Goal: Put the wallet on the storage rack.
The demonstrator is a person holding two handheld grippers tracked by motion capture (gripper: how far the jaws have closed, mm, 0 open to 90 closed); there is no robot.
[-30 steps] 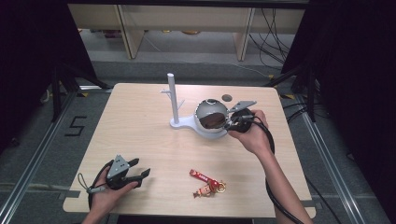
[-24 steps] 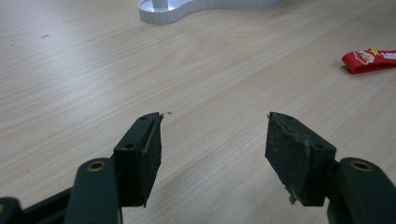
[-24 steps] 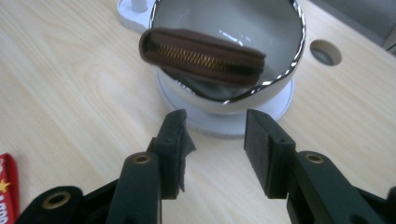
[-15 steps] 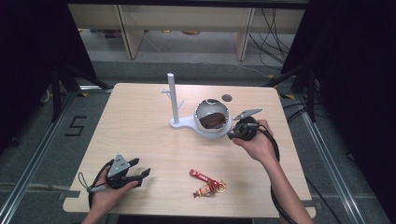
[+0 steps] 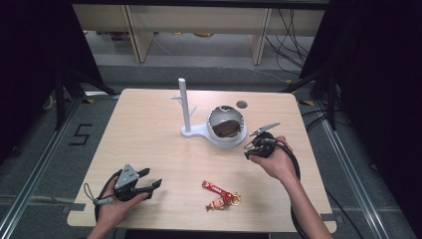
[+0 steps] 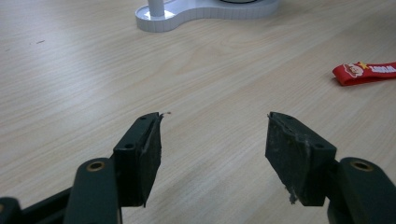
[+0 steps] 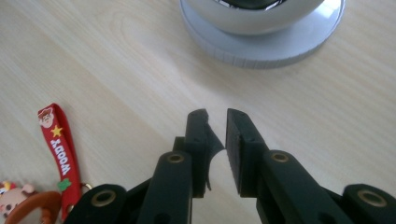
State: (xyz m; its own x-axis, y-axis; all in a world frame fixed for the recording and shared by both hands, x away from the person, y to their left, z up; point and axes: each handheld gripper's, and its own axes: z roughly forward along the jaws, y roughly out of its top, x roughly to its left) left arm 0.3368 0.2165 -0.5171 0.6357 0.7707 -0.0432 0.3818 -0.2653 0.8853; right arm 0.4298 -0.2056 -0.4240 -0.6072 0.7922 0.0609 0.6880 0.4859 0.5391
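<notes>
- Fingers of the right gripper (image 7: 215, 135) have just been closing; a narrow gap remains and nothing is between them, while the left gripper (image 6: 212, 140) fingers stand spread and empty.
- Red keychain (image 5: 221, 194) lies untouched on the worktop (image 5: 149, 144), near its front edge, so I judge that picking it up is not yet done.
- Right hand (image 5: 273, 157) rests just beside the white stand (image 5: 216, 127); left hand (image 5: 119, 196) rests at the front left corner.

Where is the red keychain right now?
In the high view, the red keychain lies near the table's front edge, between both hands, nearer the right one.
</notes>
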